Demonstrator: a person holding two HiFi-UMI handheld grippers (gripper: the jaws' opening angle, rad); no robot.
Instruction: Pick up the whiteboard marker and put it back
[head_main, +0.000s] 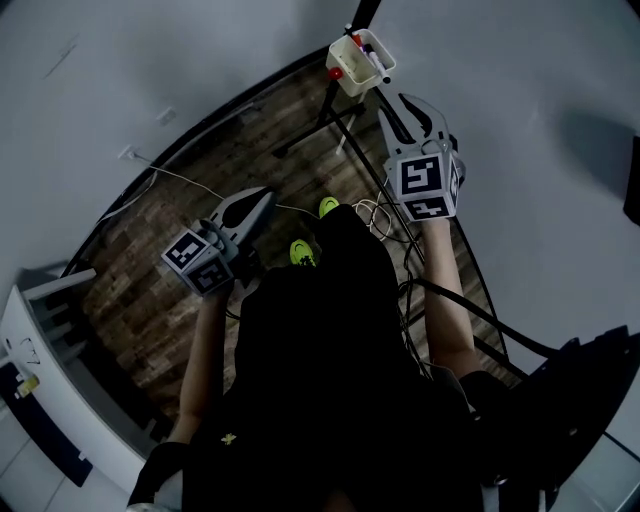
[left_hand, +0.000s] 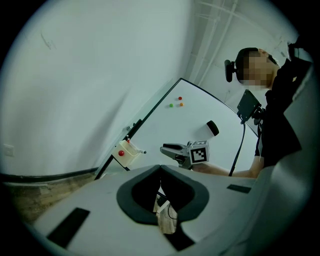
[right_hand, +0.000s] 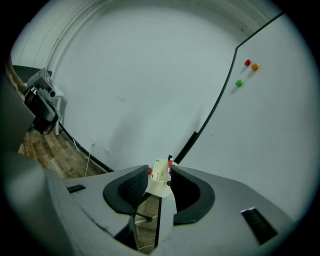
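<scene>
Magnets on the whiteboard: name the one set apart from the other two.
The green magnet: it sits alone, nearer the black edge of the whiteboard, while the red magnet and orange magnet sit close together.

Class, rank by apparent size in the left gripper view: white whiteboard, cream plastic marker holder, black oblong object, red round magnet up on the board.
Largest to smallest:
white whiteboard
cream plastic marker holder
black oblong object
red round magnet
The holder sits nearer the camera, so its lead over the black object is unsure.

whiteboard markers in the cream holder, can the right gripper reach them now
Probably yes: the right gripper points at the holder, jaws open and empty, with nothing between it and the markers.
</scene>
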